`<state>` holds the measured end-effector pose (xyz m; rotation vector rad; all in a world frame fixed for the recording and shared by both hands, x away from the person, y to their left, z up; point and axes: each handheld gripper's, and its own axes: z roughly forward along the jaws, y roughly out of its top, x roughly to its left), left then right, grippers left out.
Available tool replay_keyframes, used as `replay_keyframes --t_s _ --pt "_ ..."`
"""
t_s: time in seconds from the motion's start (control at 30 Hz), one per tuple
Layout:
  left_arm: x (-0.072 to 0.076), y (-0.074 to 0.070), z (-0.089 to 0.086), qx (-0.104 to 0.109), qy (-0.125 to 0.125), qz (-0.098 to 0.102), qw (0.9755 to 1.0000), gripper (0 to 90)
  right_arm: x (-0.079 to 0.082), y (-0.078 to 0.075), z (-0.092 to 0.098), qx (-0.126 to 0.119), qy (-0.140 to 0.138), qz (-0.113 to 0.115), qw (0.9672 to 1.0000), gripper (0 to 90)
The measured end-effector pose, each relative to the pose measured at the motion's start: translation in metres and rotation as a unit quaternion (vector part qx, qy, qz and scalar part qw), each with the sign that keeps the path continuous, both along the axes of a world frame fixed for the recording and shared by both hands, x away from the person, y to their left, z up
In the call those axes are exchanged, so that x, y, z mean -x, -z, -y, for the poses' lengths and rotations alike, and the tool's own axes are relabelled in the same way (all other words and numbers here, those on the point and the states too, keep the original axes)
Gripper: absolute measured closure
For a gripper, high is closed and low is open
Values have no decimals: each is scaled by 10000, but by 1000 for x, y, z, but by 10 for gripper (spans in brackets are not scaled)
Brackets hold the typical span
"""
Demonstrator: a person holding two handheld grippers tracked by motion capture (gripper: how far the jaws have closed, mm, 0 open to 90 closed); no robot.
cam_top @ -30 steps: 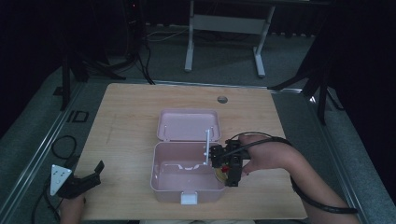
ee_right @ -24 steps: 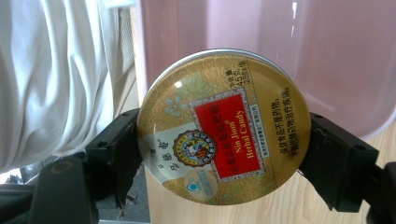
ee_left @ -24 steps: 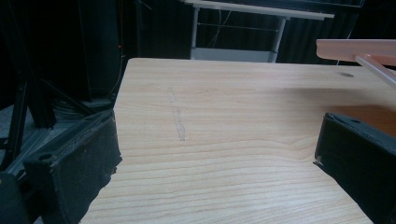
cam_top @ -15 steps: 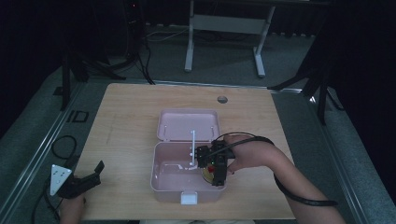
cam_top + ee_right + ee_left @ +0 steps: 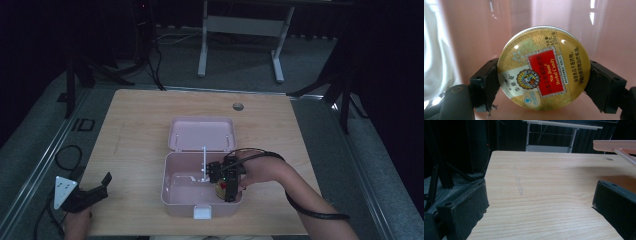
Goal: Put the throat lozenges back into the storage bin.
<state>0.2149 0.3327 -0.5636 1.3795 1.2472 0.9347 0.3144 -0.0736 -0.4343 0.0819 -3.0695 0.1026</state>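
A pink plastic box (image 5: 171, 192) lies open in the middle of the wooden table (image 5: 140, 130), its lid (image 5: 201, 133) folded back on the far side and a white latch (image 5: 202, 212) at its front. My right gripper (image 5: 223, 187) reaches down into the box at its right side, shut on a round gold candy tin (image 5: 544, 68) with a red label. Both black jaws press on the tin's rim, over the pink floor of the box (image 5: 614, 50). My left gripper (image 5: 95, 189) rests at the table's front left corner, open, with bare wood between its jaws.
A white upright stay (image 5: 204, 162) stands inside the box near the hinge. A small round hole (image 5: 238, 106) sits in the table's far right part. The lid's edge (image 5: 614, 145) hangs at the upper right of the left gripper view. Desk legs and cables stand beyond the table.
My right gripper has moved left and down into the box with the tin in it. The left gripper has stayed put.
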Motion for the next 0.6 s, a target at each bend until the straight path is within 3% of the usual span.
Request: replay_keyframes --t_s 0.43,0.6 --pt "0 0 0 -7 6 -5 10000 4 1 20 -6 95 -182 113 9997 199" --pt "0 0 0 -12 12 -12 10000 4 0 26 -9 147 -195 29 9997 199"
